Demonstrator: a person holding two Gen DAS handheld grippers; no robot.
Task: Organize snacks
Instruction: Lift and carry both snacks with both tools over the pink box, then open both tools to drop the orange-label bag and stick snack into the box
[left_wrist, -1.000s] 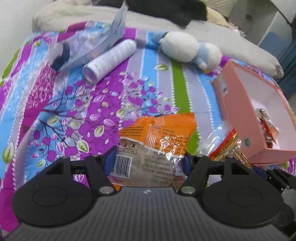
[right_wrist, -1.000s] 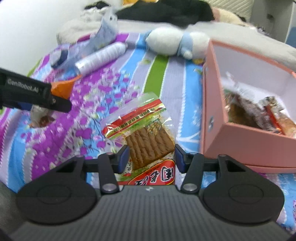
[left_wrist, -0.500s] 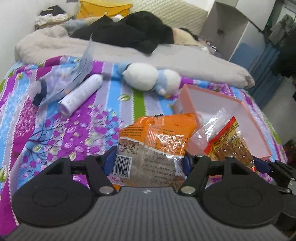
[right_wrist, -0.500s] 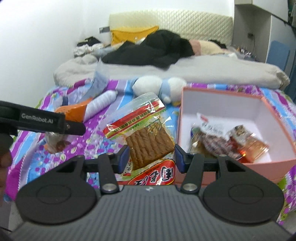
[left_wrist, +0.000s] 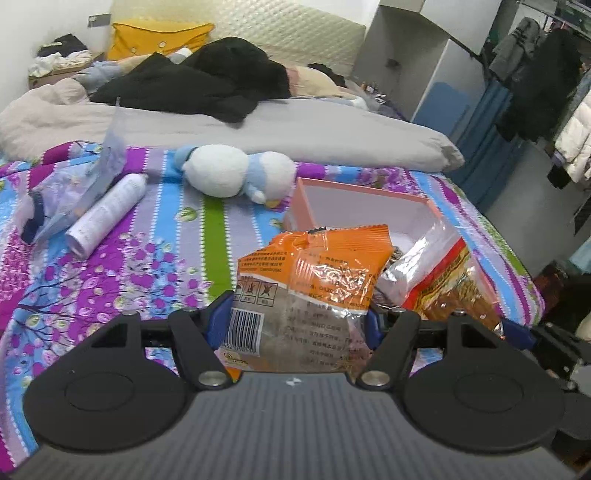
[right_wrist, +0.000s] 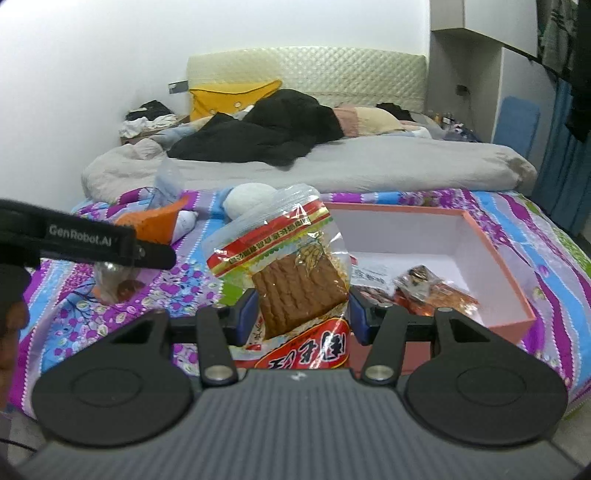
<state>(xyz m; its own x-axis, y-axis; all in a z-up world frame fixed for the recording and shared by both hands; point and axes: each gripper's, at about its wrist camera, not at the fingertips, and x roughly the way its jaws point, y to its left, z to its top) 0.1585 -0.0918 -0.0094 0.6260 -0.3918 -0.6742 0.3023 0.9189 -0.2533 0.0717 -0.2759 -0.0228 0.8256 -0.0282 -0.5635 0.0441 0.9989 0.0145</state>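
My left gripper (left_wrist: 297, 326) is shut on an orange snack bag (left_wrist: 317, 291) with a barcode, held up above the flowered bedspread. My right gripper (right_wrist: 301, 314) is shut on a clear packet with a red band and brown biscuits (right_wrist: 291, 280), also lifted. In the left wrist view that biscuit packet (left_wrist: 448, 288) hangs just right of the orange bag, in front of the pink box (left_wrist: 365, 192). In the right wrist view the pink box (right_wrist: 495, 254) lies open to the right, with several wrapped snacks (right_wrist: 424, 288) inside. The left gripper's arm (right_wrist: 85, 240) and its orange bag (right_wrist: 151, 221) show at the left.
A white and blue plush toy (left_wrist: 236, 175), a white cylinder (left_wrist: 107, 214) and a clear plastic bag (left_wrist: 66, 199) lie on the bedspread at the left. Behind are a grey duvet (left_wrist: 295, 129), black clothing (left_wrist: 192, 88) and a yellow pillow (left_wrist: 159, 38). Hanging clothes (left_wrist: 535, 92) fill the right.
Both grippers have risen with their packets and tilted up, so the headboard and room now show. The pink box has shifted from the right edge toward the middle, behind both packets.
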